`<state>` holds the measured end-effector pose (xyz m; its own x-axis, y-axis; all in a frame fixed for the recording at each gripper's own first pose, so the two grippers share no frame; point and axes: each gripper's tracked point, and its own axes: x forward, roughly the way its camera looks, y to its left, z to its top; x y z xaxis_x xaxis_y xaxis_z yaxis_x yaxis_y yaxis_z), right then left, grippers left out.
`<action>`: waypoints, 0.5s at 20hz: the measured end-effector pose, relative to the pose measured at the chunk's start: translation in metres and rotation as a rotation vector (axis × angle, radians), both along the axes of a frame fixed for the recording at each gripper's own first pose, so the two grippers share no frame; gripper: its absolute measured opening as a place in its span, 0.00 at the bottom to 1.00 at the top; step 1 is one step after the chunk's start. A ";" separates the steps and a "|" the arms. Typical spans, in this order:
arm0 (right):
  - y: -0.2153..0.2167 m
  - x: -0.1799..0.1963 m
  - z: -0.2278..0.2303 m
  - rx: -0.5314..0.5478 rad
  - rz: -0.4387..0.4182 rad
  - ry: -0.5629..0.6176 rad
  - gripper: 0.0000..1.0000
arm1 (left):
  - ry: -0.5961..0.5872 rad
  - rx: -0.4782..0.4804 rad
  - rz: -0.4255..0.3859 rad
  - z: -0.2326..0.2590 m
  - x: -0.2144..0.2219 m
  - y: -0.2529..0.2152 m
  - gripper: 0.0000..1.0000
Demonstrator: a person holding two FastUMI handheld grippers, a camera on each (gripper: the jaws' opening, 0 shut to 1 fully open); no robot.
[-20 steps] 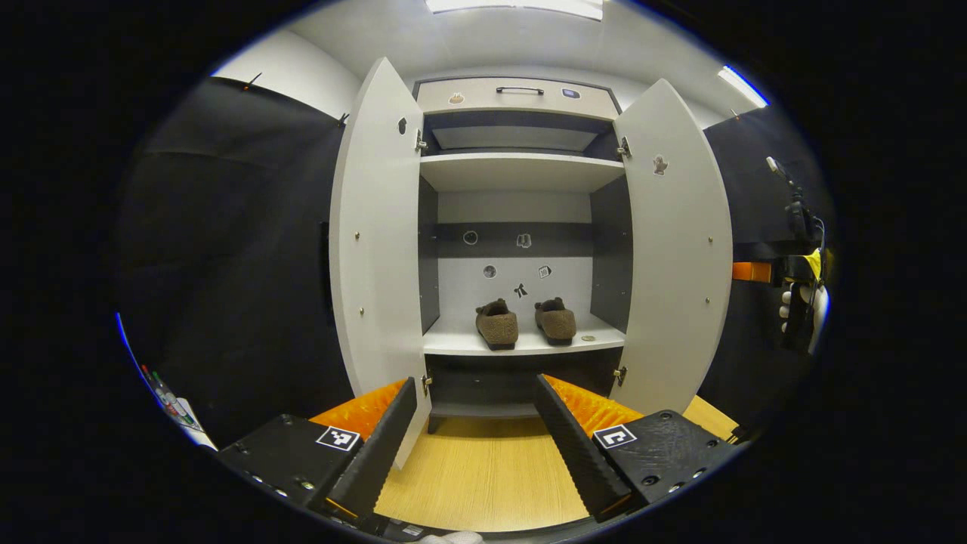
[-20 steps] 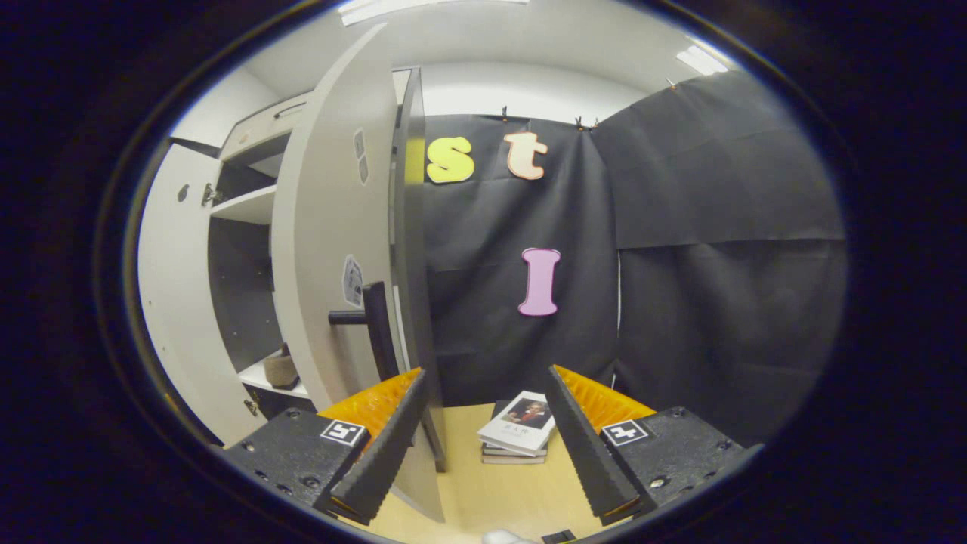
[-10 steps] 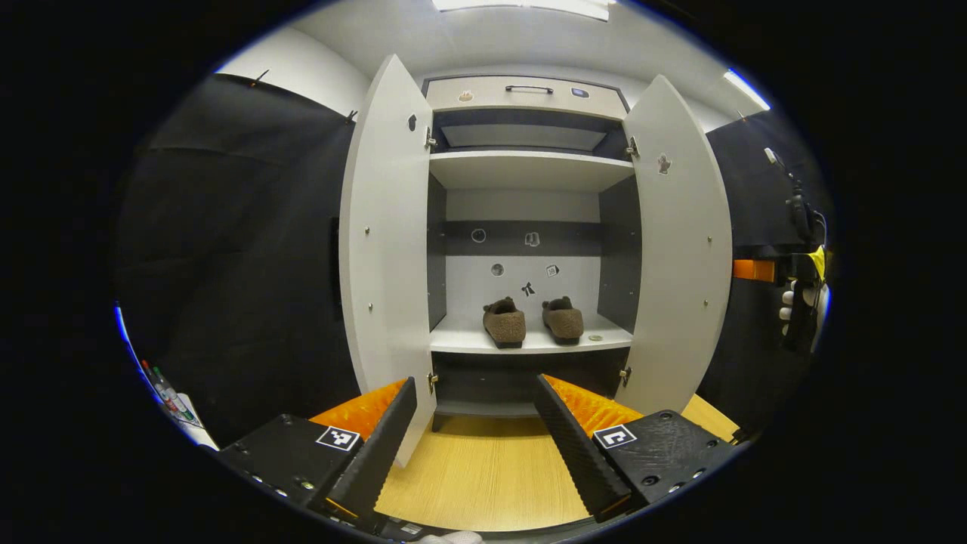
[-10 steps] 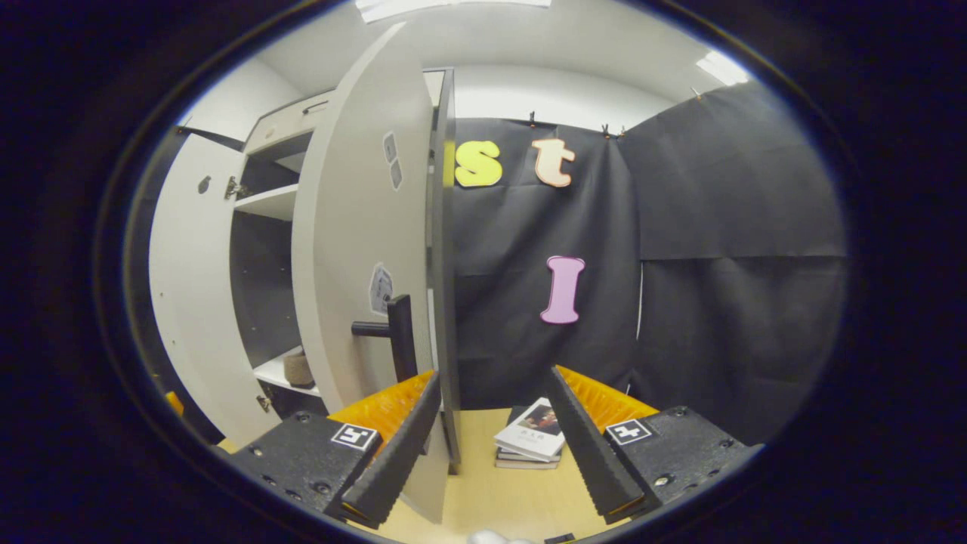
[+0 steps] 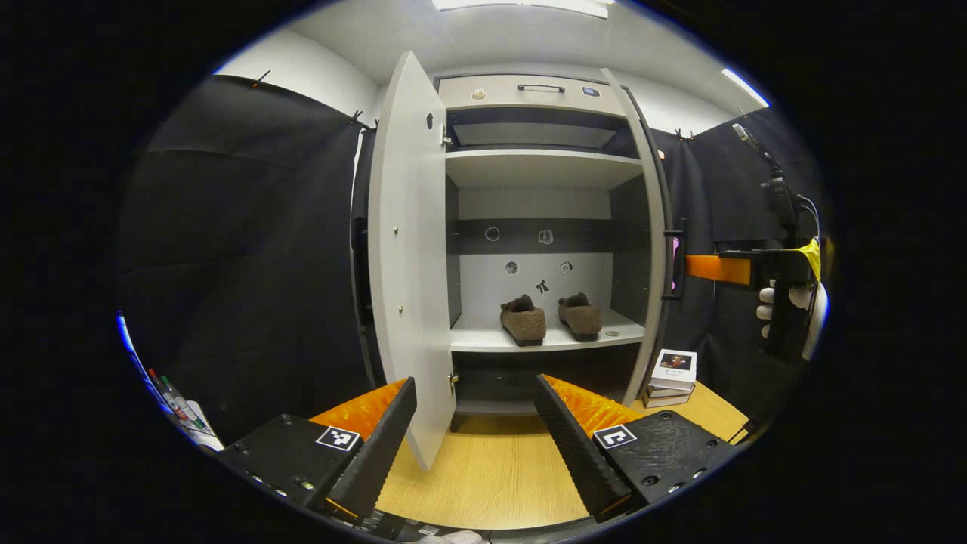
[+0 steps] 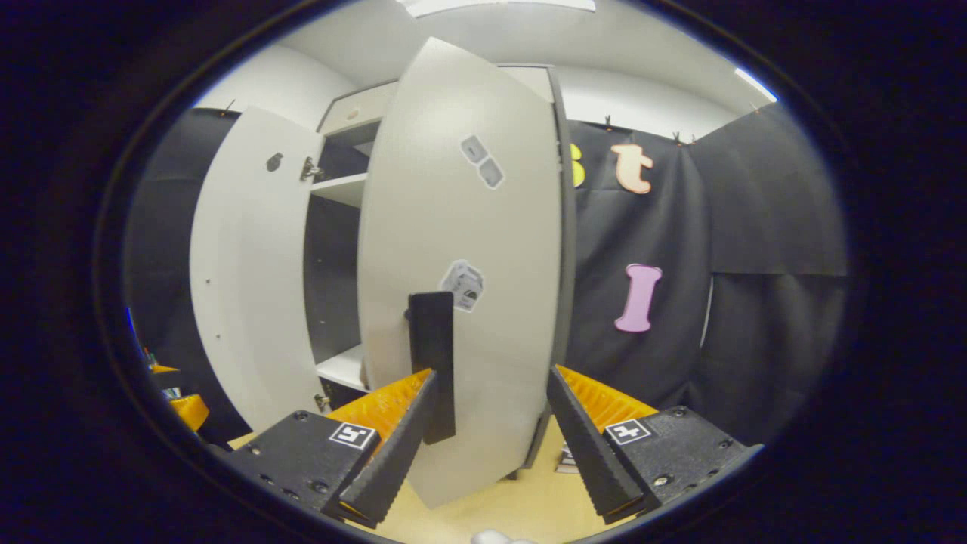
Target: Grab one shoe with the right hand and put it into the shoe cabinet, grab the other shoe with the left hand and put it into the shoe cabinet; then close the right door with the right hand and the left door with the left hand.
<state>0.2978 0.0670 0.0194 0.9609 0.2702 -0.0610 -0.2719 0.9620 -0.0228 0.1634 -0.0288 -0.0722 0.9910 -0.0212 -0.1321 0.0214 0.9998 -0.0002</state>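
Two brown shoes (image 5: 523, 320) (image 5: 580, 316) sit side by side on the lower white shelf (image 5: 483, 340) of the shoe cabinet. The left door (image 5: 408, 249) stands wide open. The right door (image 5: 651, 249) is swung partway in and shows edge-on; its outer face (image 6: 468, 227) and black handle (image 6: 432, 355) are close in front of my right gripper (image 6: 491, 434), which is open and holds nothing. In the left gripper view the right gripper (image 5: 721, 269) reaches toward that handle, held by a gloved hand (image 5: 767, 310). My left gripper (image 5: 476, 434) is open and hangs low before the cabinet.
A small stack of books (image 5: 668, 368) lies on the wooden floor (image 5: 491, 476) just right of the cabinet. A drawer with a handle (image 5: 540, 88) tops the cabinet. Pens (image 5: 170, 397) show at the far left. Black cloth walls close in both sides.
The right door has swung from wide open to about halfway shut, with the right gripper following its outer face. The left gripper has drifted slightly; the shoes have not moved.
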 end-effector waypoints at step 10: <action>0.005 -0.061 -0.023 0.033 -0.063 0.035 1.00 | -0.003 0.016 0.013 0.004 0.006 0.041 0.96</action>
<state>0.2371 0.0716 -0.0040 0.9734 0.2119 -0.0869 -0.2112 0.9773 0.0182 0.1691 0.0118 -0.0683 0.9916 -0.0067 -0.1295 0.0088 0.9998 0.0154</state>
